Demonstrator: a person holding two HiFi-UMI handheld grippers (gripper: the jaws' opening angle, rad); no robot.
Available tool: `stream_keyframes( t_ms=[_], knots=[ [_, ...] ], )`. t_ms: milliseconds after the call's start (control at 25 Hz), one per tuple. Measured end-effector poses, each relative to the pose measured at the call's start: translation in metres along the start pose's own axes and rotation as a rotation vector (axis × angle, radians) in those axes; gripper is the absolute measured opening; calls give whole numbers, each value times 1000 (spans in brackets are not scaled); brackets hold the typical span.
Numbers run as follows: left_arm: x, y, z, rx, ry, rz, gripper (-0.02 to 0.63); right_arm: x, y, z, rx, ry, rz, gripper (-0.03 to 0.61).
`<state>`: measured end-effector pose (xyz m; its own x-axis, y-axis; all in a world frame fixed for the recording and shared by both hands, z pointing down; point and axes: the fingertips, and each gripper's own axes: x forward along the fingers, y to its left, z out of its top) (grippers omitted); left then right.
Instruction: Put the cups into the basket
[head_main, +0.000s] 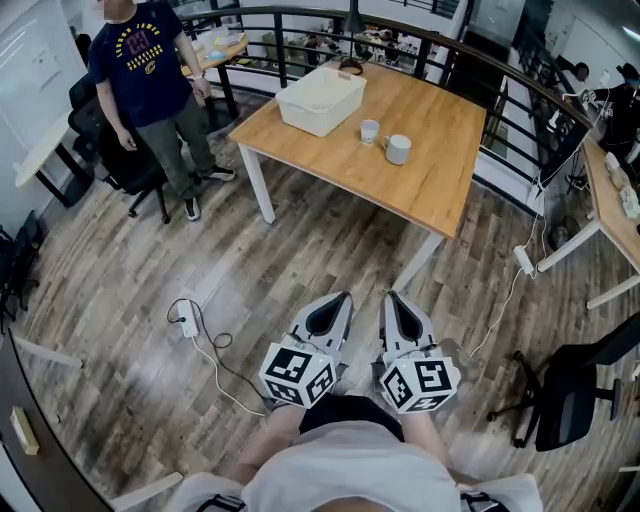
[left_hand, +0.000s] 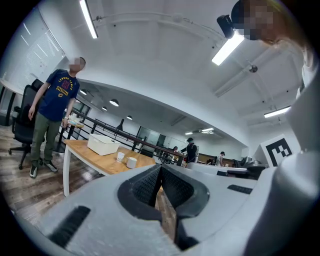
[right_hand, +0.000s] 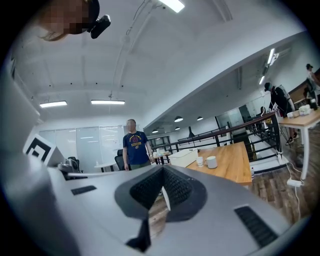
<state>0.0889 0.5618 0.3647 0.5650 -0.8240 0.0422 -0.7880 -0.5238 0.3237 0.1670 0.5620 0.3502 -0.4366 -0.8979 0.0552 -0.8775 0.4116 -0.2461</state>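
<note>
On the far wooden table (head_main: 430, 175) stand two white cups, a small one (head_main: 369, 131) and a larger mug (head_main: 398, 149), with a white basket (head_main: 320, 99) to their left. My left gripper (head_main: 337, 302) and right gripper (head_main: 392, 302) are held close to my body over the floor, well short of the table, side by side and pointing level. Both are shut with nothing between the jaws. The left gripper view shows the basket (left_hand: 102, 145) and cups (left_hand: 131, 162) far off; in the right gripper view the mug (right_hand: 212, 162) and basket (right_hand: 185, 158) are small too.
A person in a dark blue shirt (head_main: 145, 70) stands left of the table beside an office chair (head_main: 115, 150). A power strip and cable (head_main: 190, 325) lie on the wood floor. A black railing (head_main: 300, 15) runs behind the table; another chair (head_main: 575, 395) stands at right.
</note>
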Motion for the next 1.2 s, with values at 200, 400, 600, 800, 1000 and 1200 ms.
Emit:
stream_keyframes(
  t_ms=[200,400,600,800,1000,1200],
  knots=[
    [-2,3,2,5,0,-7,8,1,4,-1,-4,-1,-1,11],
    [-5,8,1,11,3,-22,8,6,8,-3,8,-8,-12,11],
    [-9,16,0,15,5,-37,8,10,14,-8,9,-14,-24,11],
    [-16,26,0,12,7,-46,8,15,23,-16,13,-6,-36,11],
    [-16,34,-3,3,16,-50,8,20,26,-21,17,3,-41,11],
    [-10,40,-4,-2,18,-54,8,27,22,-21,11,2,-51,11]
  ],
)
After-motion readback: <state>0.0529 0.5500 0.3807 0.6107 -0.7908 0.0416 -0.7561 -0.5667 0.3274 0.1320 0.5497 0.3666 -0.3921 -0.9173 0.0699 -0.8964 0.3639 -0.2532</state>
